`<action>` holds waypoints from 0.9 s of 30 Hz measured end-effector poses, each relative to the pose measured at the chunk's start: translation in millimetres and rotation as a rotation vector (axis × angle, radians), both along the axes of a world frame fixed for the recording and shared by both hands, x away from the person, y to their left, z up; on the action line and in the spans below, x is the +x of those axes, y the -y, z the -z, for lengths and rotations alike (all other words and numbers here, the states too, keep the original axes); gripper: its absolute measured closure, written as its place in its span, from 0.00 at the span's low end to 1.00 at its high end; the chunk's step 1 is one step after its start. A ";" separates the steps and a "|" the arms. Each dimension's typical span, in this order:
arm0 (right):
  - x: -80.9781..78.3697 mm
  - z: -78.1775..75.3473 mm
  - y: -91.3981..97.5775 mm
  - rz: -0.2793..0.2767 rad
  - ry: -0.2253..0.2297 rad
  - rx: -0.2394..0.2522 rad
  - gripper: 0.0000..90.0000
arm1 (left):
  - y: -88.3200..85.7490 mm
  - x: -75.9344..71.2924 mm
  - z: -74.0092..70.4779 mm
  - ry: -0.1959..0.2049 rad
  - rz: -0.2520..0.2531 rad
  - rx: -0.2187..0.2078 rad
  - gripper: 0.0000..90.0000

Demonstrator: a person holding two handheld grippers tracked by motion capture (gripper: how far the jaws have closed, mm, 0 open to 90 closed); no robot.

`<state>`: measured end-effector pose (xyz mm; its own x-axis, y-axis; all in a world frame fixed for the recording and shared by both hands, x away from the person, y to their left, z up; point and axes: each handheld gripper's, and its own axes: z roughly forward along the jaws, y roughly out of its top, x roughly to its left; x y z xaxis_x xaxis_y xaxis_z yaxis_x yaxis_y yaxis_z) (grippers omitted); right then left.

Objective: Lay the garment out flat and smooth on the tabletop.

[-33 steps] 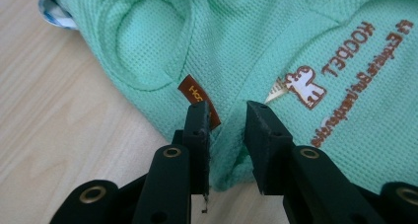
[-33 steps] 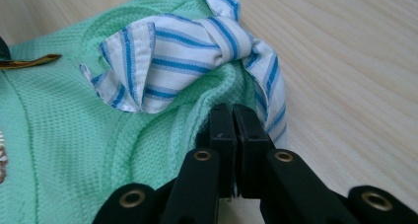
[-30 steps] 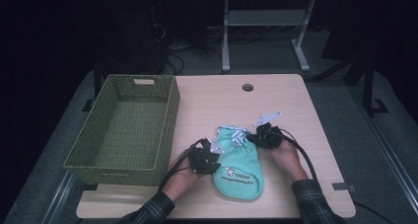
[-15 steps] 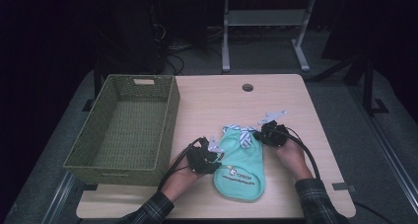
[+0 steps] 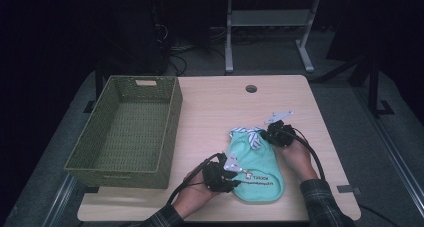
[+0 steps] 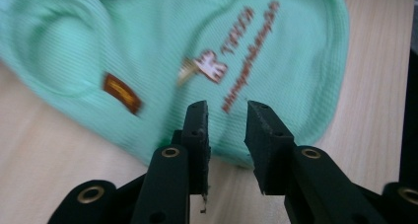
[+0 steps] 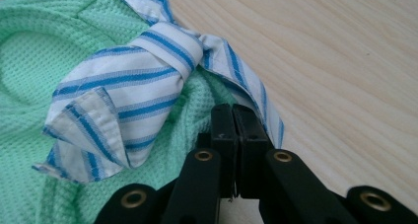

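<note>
A mint-green knit garment (image 5: 256, 163) with a blue-and-white striped collar (image 7: 123, 81) lies flat on the wooden table (image 5: 215, 107), towards its near right. It bears a printed logo (image 6: 212, 66) and a small brown label (image 6: 121, 92). My left gripper (image 5: 238, 177) is at the garment's near left edge; its jaws stand apart over the hem (image 6: 226, 110) with nothing pinched. My right gripper (image 5: 266, 136) is at the collar end, its jaws pressed together (image 7: 232, 110) on the fabric edge beside the striped band.
A green woven basket (image 5: 170, 132) stands empty on the left part of the table. A round cable hole (image 5: 251, 88) sits near the far edge. Bare wood lies between the basket and the garment. A metal stand (image 5: 270, 22) is on the floor beyond.
My left gripper has moved right, onto the garment's near edge. The garment has shifted slightly towards the right. The right gripper has hardly moved.
</note>
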<state>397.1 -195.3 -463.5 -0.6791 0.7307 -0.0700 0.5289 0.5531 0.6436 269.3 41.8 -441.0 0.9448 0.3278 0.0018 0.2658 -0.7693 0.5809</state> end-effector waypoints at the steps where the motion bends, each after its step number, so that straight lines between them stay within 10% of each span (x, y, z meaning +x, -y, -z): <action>1: 0.0 0.0 0.0 0.000 0.000 0.000 0.98 | 0.0 0.0 0.0 0.000 0.000 0.000 0.78; 11: 5.2 1.4 10.3 0.028 0.013 0.006 0.97 | -15.0 1.4 7.6 -0.009 -0.038 0.043 0.79; 27: -6.8 -25.9 40.1 0.036 0.018 0.125 0.72 | -23.8 42.1 -19.8 -0.008 -0.122 -0.071 0.54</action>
